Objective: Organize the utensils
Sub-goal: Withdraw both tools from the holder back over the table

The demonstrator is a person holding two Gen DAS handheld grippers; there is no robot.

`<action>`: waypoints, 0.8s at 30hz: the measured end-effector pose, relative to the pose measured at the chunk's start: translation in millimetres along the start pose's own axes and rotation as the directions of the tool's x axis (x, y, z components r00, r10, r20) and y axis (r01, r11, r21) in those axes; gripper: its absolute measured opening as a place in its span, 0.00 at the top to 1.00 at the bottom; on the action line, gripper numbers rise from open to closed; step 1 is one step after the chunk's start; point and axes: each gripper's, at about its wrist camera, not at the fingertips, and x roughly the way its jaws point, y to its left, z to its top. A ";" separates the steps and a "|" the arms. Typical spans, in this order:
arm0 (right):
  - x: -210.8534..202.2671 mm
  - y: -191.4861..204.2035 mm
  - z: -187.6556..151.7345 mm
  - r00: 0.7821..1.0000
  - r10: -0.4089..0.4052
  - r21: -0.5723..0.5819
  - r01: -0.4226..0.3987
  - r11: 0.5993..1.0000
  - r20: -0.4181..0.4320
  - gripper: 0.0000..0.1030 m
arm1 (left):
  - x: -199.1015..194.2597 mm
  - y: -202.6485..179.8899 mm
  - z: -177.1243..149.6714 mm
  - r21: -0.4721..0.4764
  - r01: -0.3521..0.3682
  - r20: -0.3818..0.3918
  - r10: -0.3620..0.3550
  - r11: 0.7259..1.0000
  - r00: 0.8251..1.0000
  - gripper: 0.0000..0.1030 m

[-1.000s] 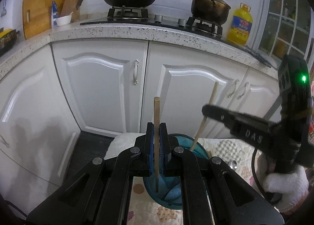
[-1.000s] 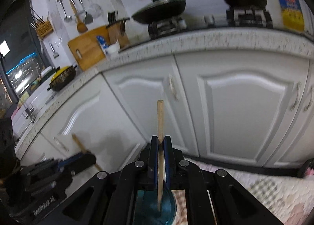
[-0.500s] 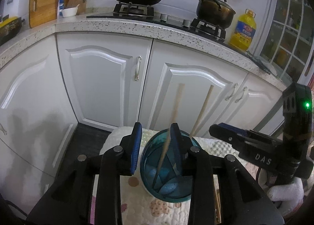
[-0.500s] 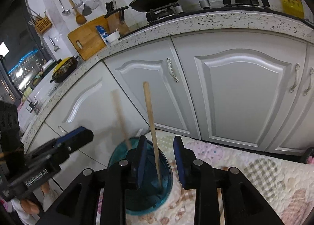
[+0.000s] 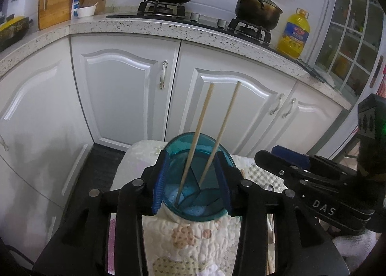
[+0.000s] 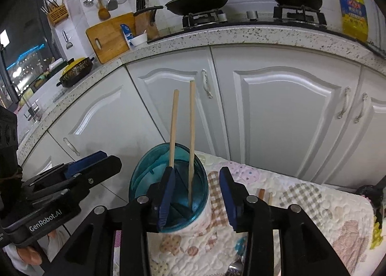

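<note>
A teal plastic utensil holder (image 5: pixel 196 201) with inner dividers stands on a patterned quilted cloth (image 5: pixel 190 242). Two wooden chopsticks (image 5: pixel 201 129) lean upright in it; they also show in the right wrist view (image 6: pixel 191 131). My left gripper (image 5: pixel 191 179) is open and empty, its blue pads on either side of the holder. My right gripper (image 6: pixel 196 194) is open and empty, above the holder's (image 6: pixel 168 179) right side. Each gripper appears in the other's view, the right (image 5: pixel 301 174) and the left (image 6: pixel 72 179).
More wooden chopsticks (image 6: pixel 264 197) lie on the cloth (image 6: pixel 313 203) right of the holder, and a metal spoon (image 5: pixel 269 188) shows by my left gripper's right finger. White kitchen cabinets (image 5: pixel 125 88) stand close behind. The table's edge drops off just beyond the holder.
Both grippers were shut on a chopstick each over the holder. Both opened and let the chopsticks drop into it, then drew back a little.
</note>
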 end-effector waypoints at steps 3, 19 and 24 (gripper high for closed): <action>-10.0 1.4 -6.2 1.000 -0.014 0.002 0.014 1.000 0.007 0.60 | -4.0 -6.5 -6.6 0.013 -0.007 0.002 0.007 1.000 1.000 0.62; -72.6 -14.7 -59.8 0.991 -0.135 0.048 0.134 0.990 0.022 0.57 | -22.7 -52.9 -47.7 0.063 0.039 -0.030 -0.037 0.997 0.999 0.56; -87.1 -24.1 -76.2 0.987 -0.160 0.065 0.159 0.985 0.012 0.56 | -26.4 -70.3 -57.5 0.089 0.053 -0.037 -0.050 0.995 0.998 0.52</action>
